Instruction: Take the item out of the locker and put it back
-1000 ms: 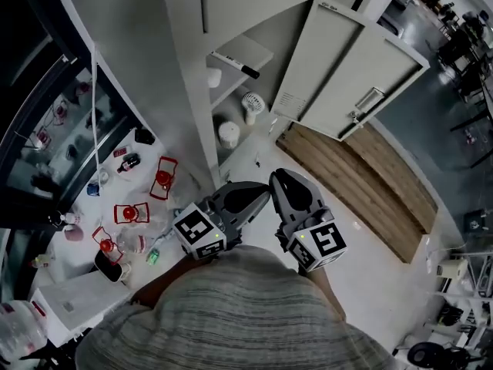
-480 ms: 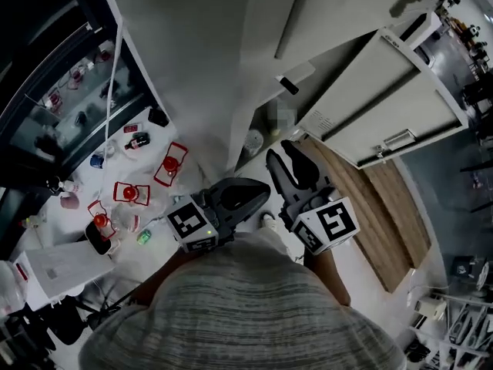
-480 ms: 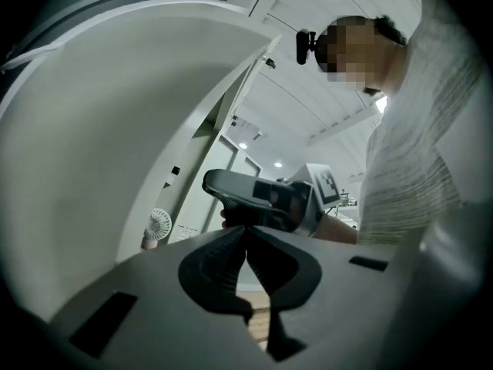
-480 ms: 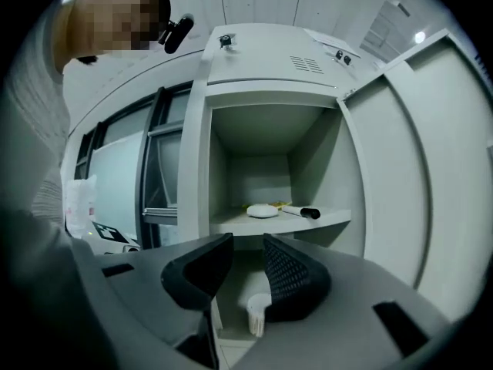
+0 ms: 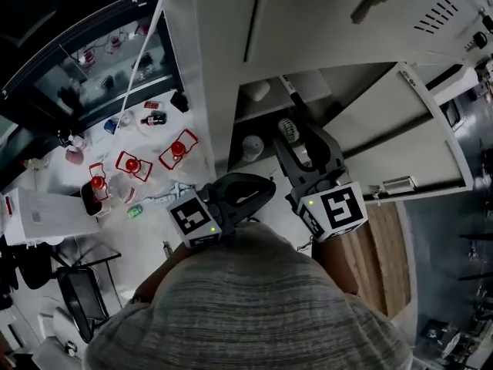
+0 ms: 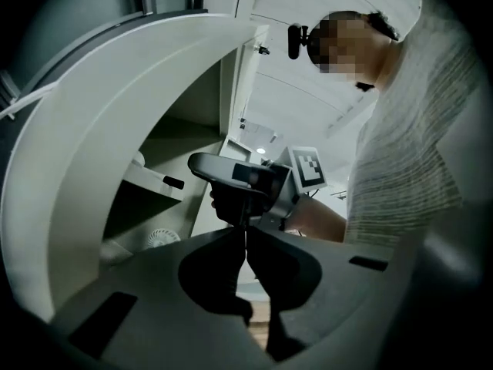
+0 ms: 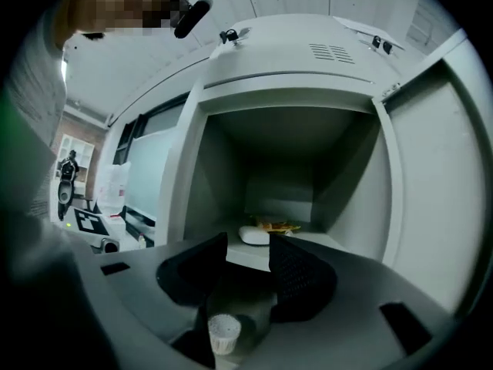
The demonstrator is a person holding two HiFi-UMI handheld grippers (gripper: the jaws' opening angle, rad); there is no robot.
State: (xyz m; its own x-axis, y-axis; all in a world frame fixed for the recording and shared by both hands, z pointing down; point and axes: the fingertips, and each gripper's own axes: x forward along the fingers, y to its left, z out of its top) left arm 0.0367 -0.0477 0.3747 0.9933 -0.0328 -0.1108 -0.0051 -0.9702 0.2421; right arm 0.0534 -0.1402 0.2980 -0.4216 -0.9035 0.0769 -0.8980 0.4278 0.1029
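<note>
**A:** Where do we stand with the locker (image 7: 231,145)?

**B:** Its door (image 5: 400,137) is swung wide to the right of the head view, so both compartments are open to us. In the right gripper view, a flat white item (image 7: 253,235) lies on the shelf (image 7: 327,243) at the centre of the frame. A yellow thing (image 7: 280,226) sits just behind it. We take the white item for the one to fetch, though we can't be sure. It is not yet touched.

**A:** And the right gripper (image 5: 303,149)?

**B:** Its jaws have just been opening and now stand apart, with nothing pressed between them. Through the gap we see only the shelf edge and the item beyond. We read that as readying a grasp: the jaws are spread before they reach in and lined up with the white item.

**A:** How is it held?

**B:** It points about level, straight into the compartment, with its marker cube (image 5: 339,209) turned up toward the head camera. A ribbed white cup (image 7: 224,332) shows low in its view, on the level below. A small fan (image 5: 287,127) stands down there too.

**A:** And the left gripper (image 6: 245,241)?

**B:** Its jaws are pressed together on nothing. We hold it back near the body, at lower centre of the head view, aimed across at the right gripper. It has no part in this reach, so we judge it is simply keeping out of the way.
</note>
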